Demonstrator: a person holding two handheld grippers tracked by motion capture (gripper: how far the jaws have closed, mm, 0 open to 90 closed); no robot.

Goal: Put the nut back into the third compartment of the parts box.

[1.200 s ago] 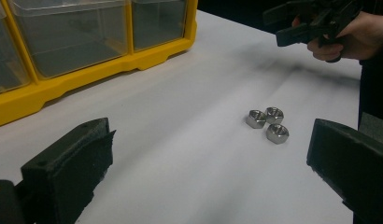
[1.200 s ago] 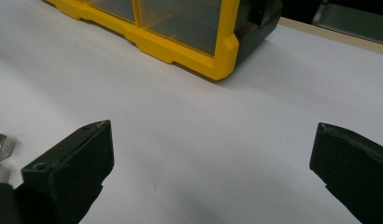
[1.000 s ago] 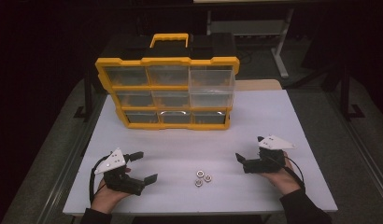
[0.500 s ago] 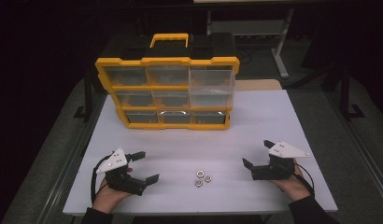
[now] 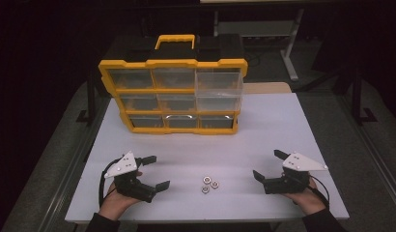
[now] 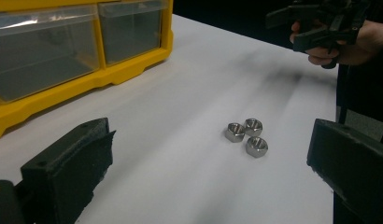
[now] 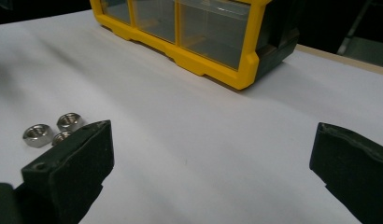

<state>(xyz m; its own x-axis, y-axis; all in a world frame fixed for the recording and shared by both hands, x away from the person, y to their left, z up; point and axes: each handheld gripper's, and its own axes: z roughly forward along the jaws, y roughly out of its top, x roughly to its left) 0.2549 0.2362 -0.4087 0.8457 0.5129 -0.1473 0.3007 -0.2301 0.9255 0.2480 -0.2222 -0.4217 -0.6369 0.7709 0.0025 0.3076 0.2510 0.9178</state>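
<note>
left tool (image 5: 153,171): jaws wide apart, nothing between them, low over the counter, pointing right and forward
left hand (image 5: 115,204): grips the tool from below, forearm in from the bottom edge
right tool (image 5: 269,165): jaws wide apart, nothing held, pointing left
right hand (image 5: 306,197): wrapped under the tool body, dark sleeve at the wrist

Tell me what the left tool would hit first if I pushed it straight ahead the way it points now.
Most likely the three nuts: in the left gripper view they lie on the table between the open jaws of the left tool, a little right of centre. Depth is unclear, so it might pass just beside them.
</note>
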